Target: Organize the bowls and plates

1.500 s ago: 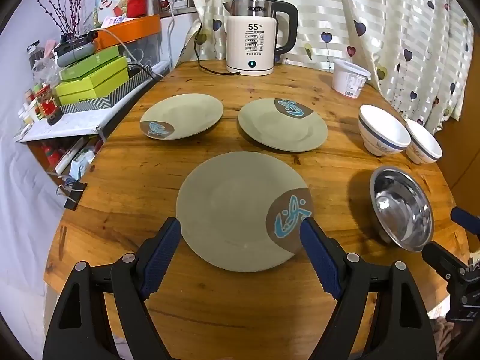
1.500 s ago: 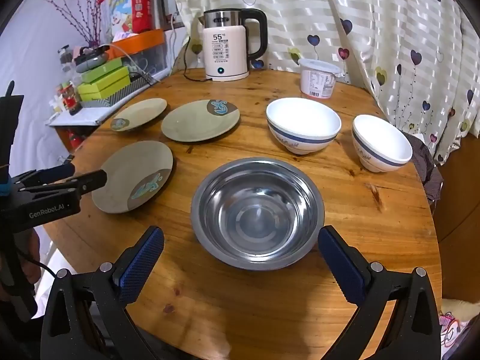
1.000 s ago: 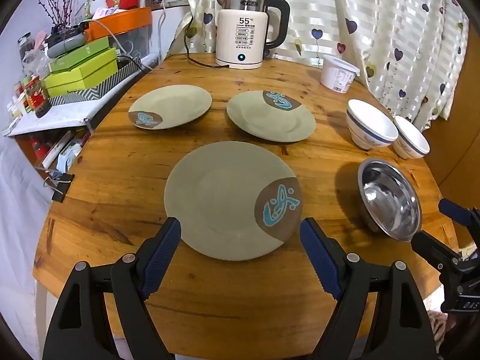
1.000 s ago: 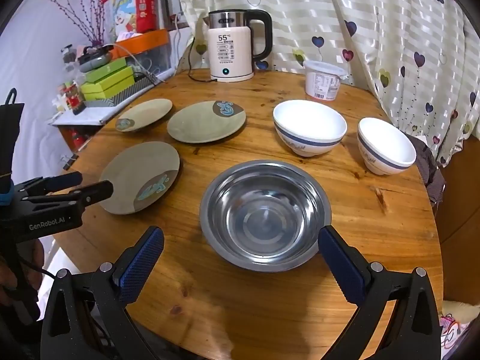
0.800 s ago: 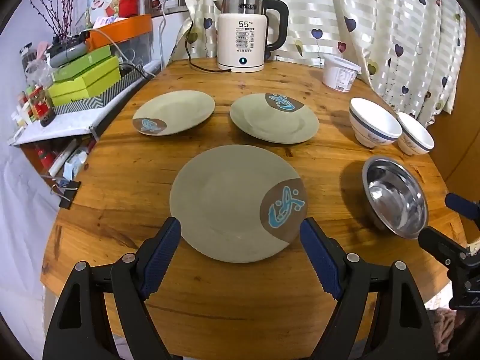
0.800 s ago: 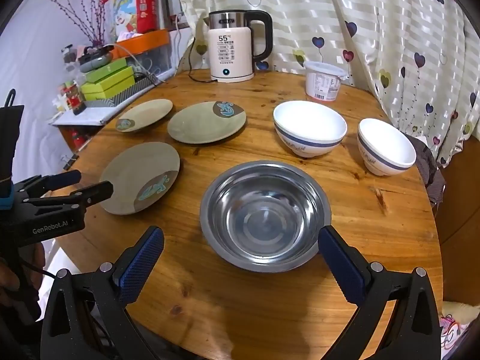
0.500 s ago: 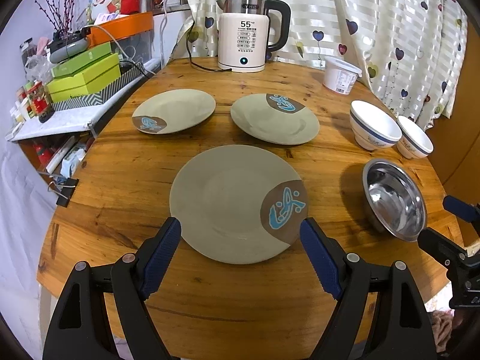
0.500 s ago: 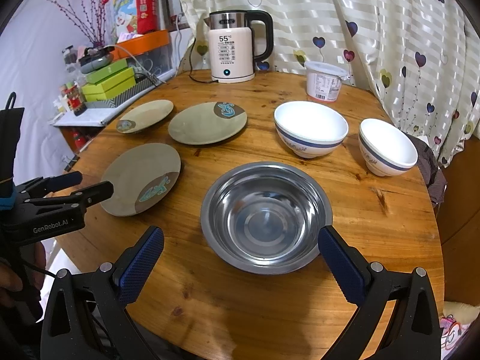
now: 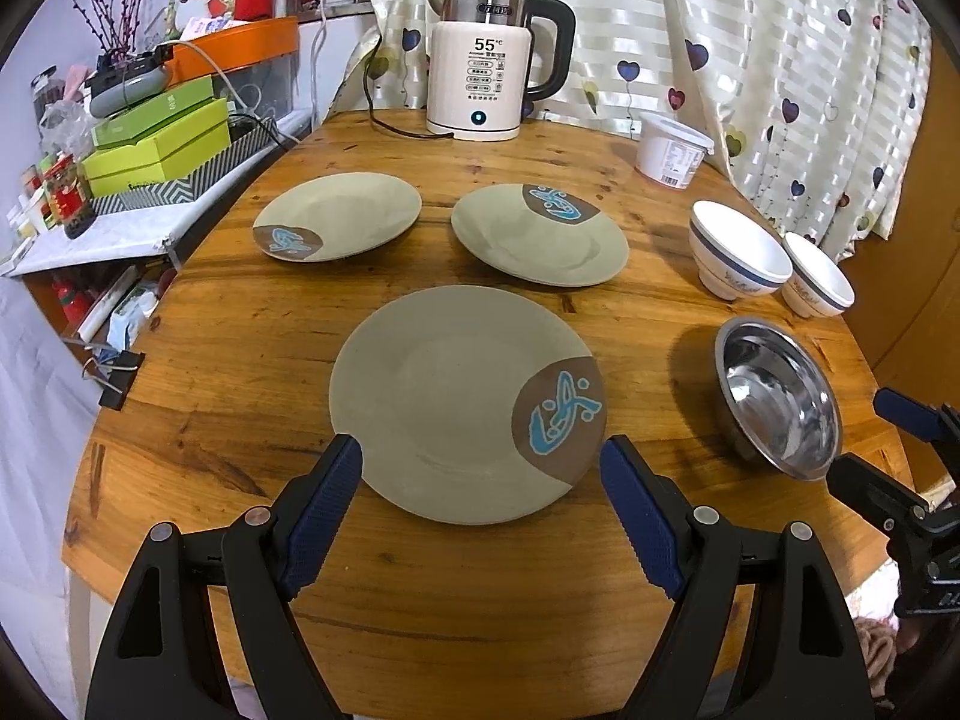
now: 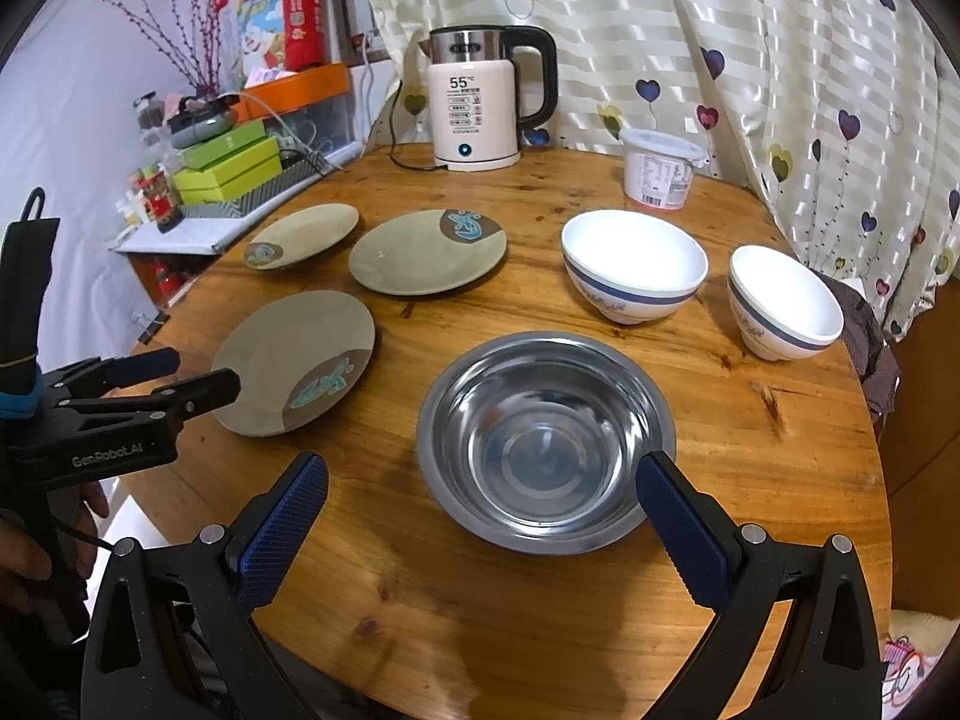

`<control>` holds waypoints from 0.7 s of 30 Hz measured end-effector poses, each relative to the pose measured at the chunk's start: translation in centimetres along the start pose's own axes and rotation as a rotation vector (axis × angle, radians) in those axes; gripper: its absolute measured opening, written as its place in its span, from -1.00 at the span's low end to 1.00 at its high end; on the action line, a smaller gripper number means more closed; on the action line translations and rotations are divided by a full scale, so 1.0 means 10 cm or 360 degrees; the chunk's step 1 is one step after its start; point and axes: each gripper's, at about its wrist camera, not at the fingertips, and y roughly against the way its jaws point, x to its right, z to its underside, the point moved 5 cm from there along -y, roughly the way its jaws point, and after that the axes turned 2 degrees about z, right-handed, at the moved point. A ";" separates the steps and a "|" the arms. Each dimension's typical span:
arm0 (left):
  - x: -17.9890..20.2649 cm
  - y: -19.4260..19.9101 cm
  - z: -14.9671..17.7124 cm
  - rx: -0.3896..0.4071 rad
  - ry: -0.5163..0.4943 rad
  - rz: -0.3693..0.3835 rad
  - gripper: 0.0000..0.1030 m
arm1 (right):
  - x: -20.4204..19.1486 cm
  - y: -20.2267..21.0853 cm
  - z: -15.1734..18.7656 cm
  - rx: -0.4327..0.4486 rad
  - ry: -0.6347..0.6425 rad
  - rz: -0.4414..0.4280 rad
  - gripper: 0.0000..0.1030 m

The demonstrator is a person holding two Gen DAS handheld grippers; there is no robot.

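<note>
Three green plates with brown-and-blue fish patches lie apart on the round wooden table: a near plate, a far left plate and a far middle plate. A steel bowl sits near the front right, with two white blue-banded bowls behind it. My left gripper is open, its fingers on either side of the near plate's front edge, holding nothing. My right gripper is open and empty just in front of the steel bowl.
A white electric kettle with its cord stands at the table's back edge. A white lidded tub is at the back right. Green boxes and clutter sit on a shelf to the left. A curtain hangs behind.
Both wrist views have shifted only slightly. The plates and bowls have not moved, and both grippers have stayed open.
</note>
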 end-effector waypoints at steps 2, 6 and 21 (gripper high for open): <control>-0.01 0.00 0.00 -0.0003 0.0003 0.0000 0.59 | -0.01 0.00 0.00 -0.0001 0.0006 -0.0004 1.00; -0.01 0.00 0.00 0.0008 0.0007 -0.0011 0.59 | -0.01 0.00 -0.02 -0.0010 -0.0002 0.0003 1.00; -0.02 0.03 -0.02 0.0035 -0.0013 -0.0024 0.54 | 0.10 -0.04 0.05 -0.0078 -0.0098 0.0047 0.89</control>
